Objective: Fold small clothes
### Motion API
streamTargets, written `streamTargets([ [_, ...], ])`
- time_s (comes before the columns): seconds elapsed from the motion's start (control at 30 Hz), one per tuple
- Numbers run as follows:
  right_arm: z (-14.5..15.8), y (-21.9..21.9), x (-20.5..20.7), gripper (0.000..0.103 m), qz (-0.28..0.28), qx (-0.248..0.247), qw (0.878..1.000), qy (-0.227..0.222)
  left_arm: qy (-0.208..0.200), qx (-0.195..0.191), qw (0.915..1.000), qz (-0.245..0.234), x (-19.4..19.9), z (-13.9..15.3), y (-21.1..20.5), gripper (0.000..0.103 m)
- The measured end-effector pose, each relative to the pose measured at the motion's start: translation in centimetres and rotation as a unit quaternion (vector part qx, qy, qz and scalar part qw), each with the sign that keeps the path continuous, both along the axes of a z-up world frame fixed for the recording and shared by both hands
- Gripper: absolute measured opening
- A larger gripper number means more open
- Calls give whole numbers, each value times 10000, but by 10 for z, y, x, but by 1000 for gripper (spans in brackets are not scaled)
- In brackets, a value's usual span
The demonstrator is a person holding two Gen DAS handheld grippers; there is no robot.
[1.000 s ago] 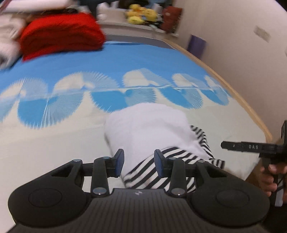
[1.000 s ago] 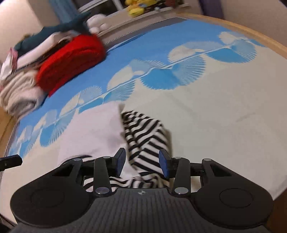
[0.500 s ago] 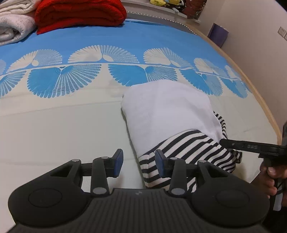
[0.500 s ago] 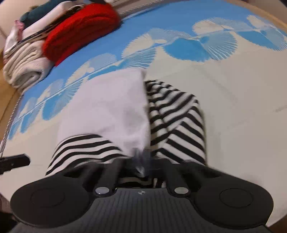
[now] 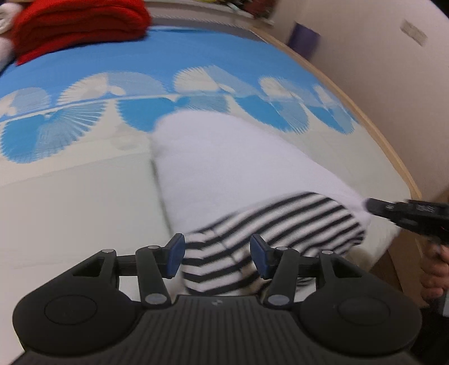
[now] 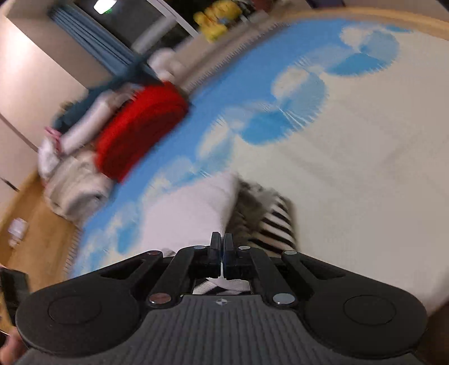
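Right tongs (image 6: 220, 252) are pinching shut on the white garment with black-striped sleeves (image 5: 230, 168); left tongs (image 5: 217, 259), just widening, are straddling the six-o'clock striped cuff (image 5: 219, 266), needing closure before folding

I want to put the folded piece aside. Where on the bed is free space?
Free: the pale sheet left of the striped garment, and the sheet to its right in the right wrist view. Crowded: the far end, with the red blanket and towels.

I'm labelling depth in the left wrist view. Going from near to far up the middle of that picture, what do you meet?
Open left gripper → black-and-white striped sleeve → folded white garment body → band of blue fan shapes on the bedspread → plain blue stretch of bedspread → folded red knitted blanket.
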State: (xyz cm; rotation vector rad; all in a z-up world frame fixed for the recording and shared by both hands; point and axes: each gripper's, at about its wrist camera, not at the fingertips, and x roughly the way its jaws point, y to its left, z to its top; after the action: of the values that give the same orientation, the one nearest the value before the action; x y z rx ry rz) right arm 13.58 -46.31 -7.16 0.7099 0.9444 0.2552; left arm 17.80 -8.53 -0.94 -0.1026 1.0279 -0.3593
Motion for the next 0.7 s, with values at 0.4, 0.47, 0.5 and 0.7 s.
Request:
streamTargets([
  [0.4, -34, 56, 27, 0, 866, -1390, 9819, 953, 912, 1147, 9884, -393, 11, -53, -17, 76],
  [0.47, -33, 59, 26, 0, 807, -1493, 9816, 871, 827, 1122, 9892, -454, 13, -45, -17, 76],
  [0.5, -28, 58, 25, 0, 718, -1548, 9824, 760, 774, 972, 9911, -474, 11, -38, -15, 75],
  [0.7, 19, 60, 10, 5, 455, -1972, 9769, -692, 877, 553, 9922, -693, 0, -24, -7, 69],
])
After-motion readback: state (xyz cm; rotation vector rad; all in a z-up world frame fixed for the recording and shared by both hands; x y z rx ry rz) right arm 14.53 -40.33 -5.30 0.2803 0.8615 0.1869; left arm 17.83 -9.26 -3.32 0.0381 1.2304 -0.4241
